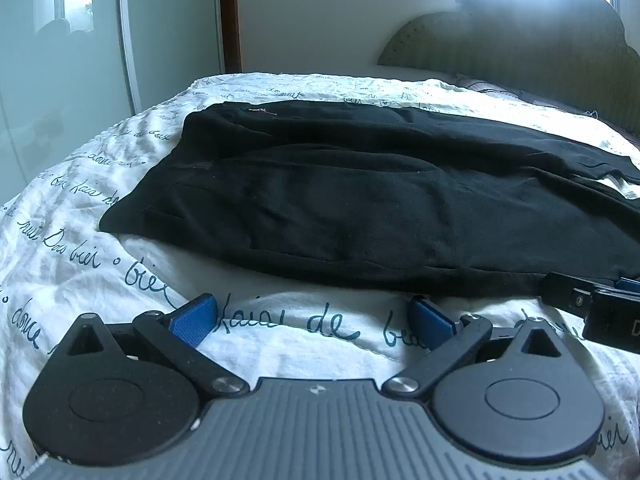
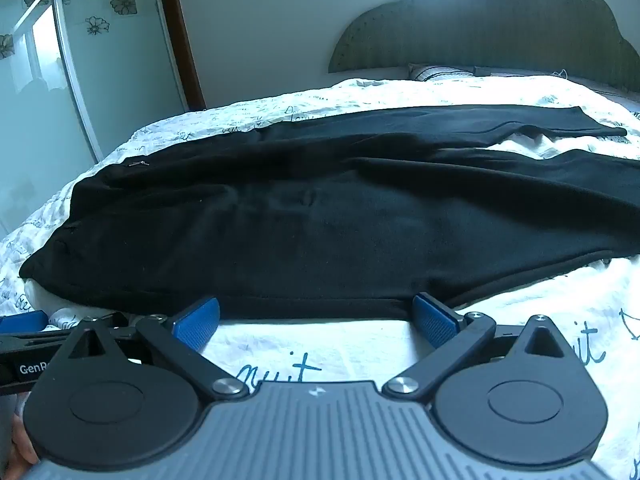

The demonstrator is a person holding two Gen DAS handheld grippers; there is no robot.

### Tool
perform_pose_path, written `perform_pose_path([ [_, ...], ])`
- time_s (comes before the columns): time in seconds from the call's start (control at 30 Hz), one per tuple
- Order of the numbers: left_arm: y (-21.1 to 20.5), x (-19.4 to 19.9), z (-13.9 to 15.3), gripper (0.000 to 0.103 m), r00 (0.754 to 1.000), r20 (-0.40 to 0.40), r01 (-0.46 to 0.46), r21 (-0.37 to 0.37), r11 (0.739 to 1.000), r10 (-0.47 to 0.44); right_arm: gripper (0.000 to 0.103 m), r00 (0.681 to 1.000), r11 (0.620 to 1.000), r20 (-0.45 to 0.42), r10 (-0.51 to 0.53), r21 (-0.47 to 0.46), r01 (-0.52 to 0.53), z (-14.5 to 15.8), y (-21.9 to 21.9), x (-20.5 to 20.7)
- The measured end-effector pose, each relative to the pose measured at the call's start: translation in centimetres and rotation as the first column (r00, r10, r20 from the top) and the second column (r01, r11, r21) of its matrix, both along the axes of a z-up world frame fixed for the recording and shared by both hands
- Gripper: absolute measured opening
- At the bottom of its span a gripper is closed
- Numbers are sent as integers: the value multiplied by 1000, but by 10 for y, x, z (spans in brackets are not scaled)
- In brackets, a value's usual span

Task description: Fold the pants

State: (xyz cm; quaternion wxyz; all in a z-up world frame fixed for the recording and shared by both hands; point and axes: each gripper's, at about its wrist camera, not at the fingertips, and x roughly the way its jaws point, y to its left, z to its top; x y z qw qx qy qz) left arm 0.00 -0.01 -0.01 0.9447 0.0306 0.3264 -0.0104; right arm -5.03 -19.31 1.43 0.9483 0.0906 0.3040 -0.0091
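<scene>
Black pants (image 1: 360, 200) lie spread flat across the bed, waist to the left and legs running right; they also show in the right wrist view (image 2: 340, 220). My left gripper (image 1: 312, 320) is open and empty, low over the bedspread just short of the pants' near edge. My right gripper (image 2: 316, 322) is open and empty, its blue pads (image 2: 434, 326) at the pants' near hem. The right gripper shows at the right edge of the left wrist view (image 1: 600, 304), and the left gripper at the left edge of the right wrist view (image 2: 24, 332).
The bed carries a white bedspread (image 1: 80, 220) printed with blue script. A padded headboard (image 1: 520, 48) stands at the far right. A mirrored wardrobe door (image 1: 60, 60) is at the left beyond the bed's edge.
</scene>
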Motion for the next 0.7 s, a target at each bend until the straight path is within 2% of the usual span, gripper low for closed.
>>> perform_pose_path([
  [0.37,-1,0,0,103,1000,-1,-1,4,1000,1,103,1000,1000,-1,-1,-4,1,1,-4,-3],
  [0.53,-2,1,-1,103,1000,1,-1,3,1000,1,103,1000,999,-23,0,-48,-1,1,6,2],
  [0.7,0,0,0,103,1000,4,3,-10,1000,-3,103,999,999,-32,8,-52,-10,2,8,3],
])
